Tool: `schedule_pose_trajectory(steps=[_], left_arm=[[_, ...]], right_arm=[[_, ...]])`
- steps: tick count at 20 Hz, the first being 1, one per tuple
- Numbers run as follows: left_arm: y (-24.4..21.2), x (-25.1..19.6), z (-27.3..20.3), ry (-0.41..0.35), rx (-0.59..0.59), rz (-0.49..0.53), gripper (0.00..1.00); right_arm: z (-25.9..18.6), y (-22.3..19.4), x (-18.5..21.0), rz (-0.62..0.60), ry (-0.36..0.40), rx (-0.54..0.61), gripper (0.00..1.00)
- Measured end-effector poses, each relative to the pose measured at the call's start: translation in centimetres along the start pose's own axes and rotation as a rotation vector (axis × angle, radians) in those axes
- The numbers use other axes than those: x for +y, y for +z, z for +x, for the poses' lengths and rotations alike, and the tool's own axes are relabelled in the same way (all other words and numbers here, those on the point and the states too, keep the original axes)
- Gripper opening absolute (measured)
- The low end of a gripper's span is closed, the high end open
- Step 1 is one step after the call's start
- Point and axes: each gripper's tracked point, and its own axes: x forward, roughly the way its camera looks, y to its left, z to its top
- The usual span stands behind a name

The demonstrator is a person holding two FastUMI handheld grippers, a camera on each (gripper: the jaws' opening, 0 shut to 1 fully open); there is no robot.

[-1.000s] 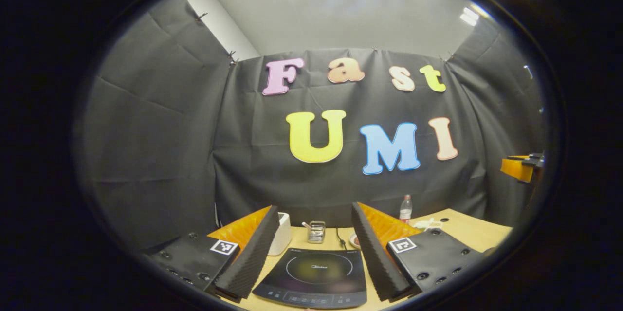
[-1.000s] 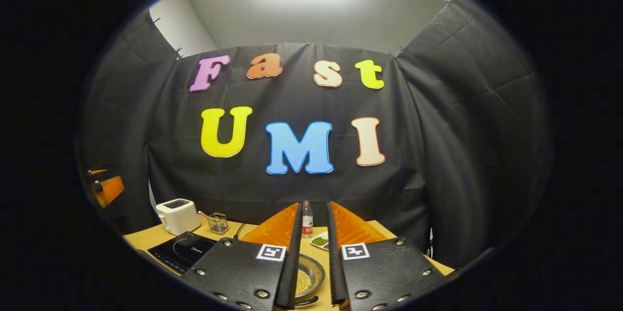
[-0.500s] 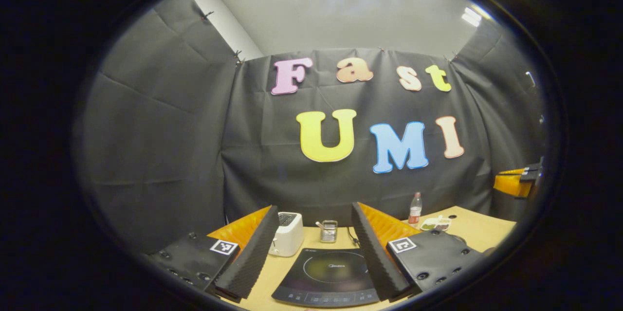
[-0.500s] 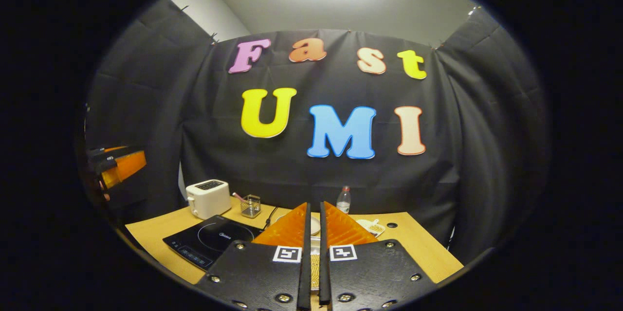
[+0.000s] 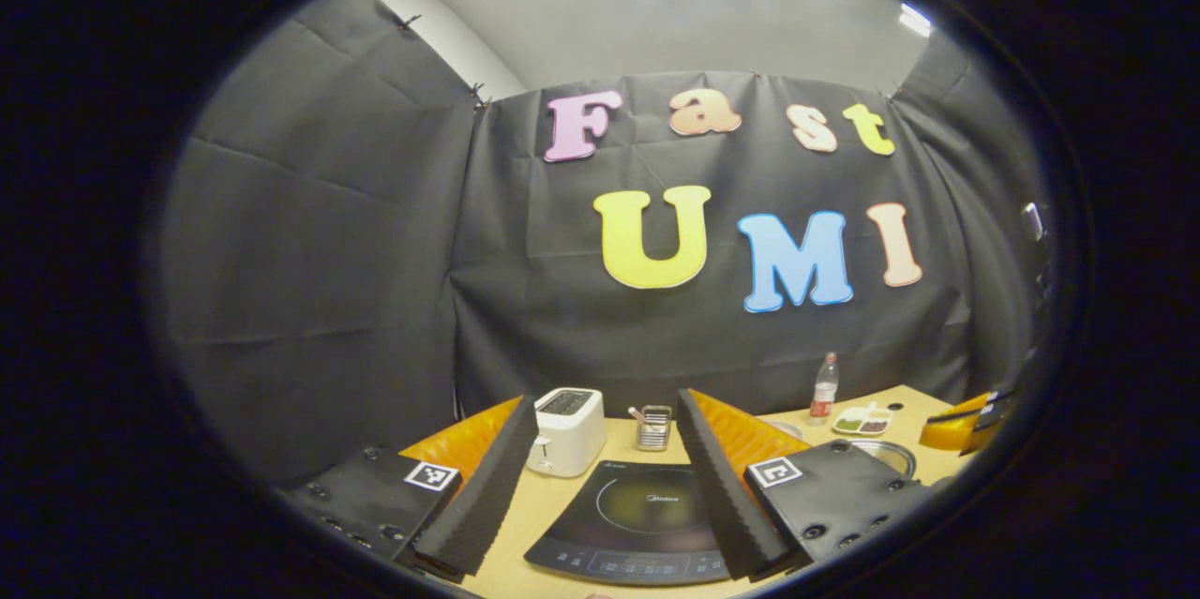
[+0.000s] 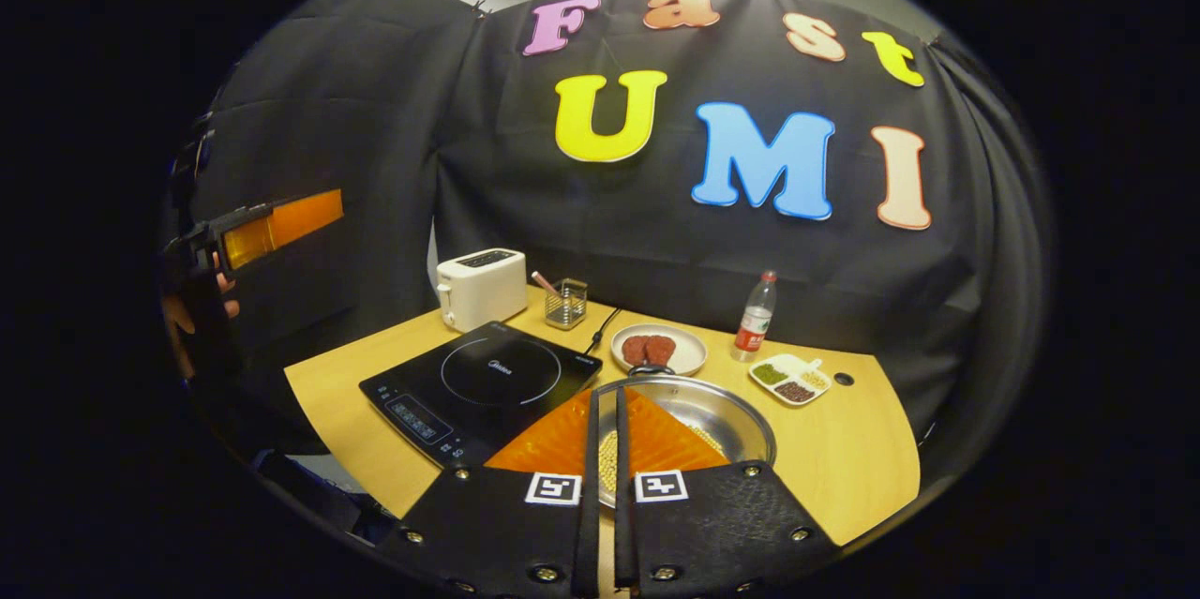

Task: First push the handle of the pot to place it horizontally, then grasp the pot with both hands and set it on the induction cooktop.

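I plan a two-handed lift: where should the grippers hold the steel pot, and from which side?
Grip the pot by its thin rim, one gripper at each opposite side, coming down from above. The wide, open, shallow bowl offers only that edge, and the induction cooktop beside it leaves both sides free.

White toaster [image 6: 481,286], black cooktop [image 6: 480,381], silver pot [image 6: 722,411].

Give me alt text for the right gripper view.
The right gripper, fingers nearly together, hangs over a steel pot on a wooden table. A black induction cooktop sits left of the pot, with a white toaster behind.
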Motion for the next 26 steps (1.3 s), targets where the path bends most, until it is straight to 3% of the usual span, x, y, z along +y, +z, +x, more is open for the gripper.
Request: schedule_pose_trajectory(steps=[7, 9, 12, 17, 26], left_arm=[[-0.8, -1.8, 0.0, 0.05, 0.025, 0.0, 0.99], [-0.9, -2.0, 0.1, 0.065, 0.029, 0.001, 0.94], [-1.4, -2.6, 0.6, 0.072, 0.05, -0.005, 0.99], [-1.2, -4.0, 1.9, 0.072, 0.062, 0.011, 0.99], [-2.0, -7.6, 3.0, 0.037, 0.091, 0.025, 0.99]], right_arm=[[2.5, -6.6, 0.3, -0.043, 0.136, 0.174, 0.07], [3.0, -8.4, 0.4, -0.05, 0.176, 0.229, 0.07], [3.2, -10.8, 0.8, -0.066, 0.227, 0.295, 0.07], [3.3, -14.9, 0.9, -0.011, 0.304, 0.417, 0.07], [3.2, -18.7, -2.3, 0.102, 0.284, 0.555, 0.06]])
